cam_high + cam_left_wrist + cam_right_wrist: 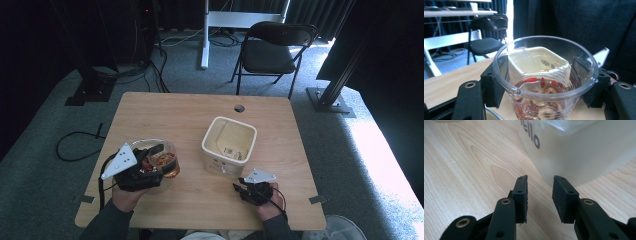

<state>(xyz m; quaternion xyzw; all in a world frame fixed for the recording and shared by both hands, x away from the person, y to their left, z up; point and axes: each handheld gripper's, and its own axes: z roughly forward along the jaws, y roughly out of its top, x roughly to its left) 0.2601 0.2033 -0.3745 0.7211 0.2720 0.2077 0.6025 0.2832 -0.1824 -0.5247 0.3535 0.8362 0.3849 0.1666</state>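
We are holding the clear plastic cup [544, 82] of red berries and dried slices, the left gripper [150, 162] clamping its sides just above the bench [165, 112]. Nothing is tipped out yet; the pour is still ahead. The cream square bin [229, 145] is standing just ahead of the empty, parted right gripper [539, 192], with nothing blocking the way.
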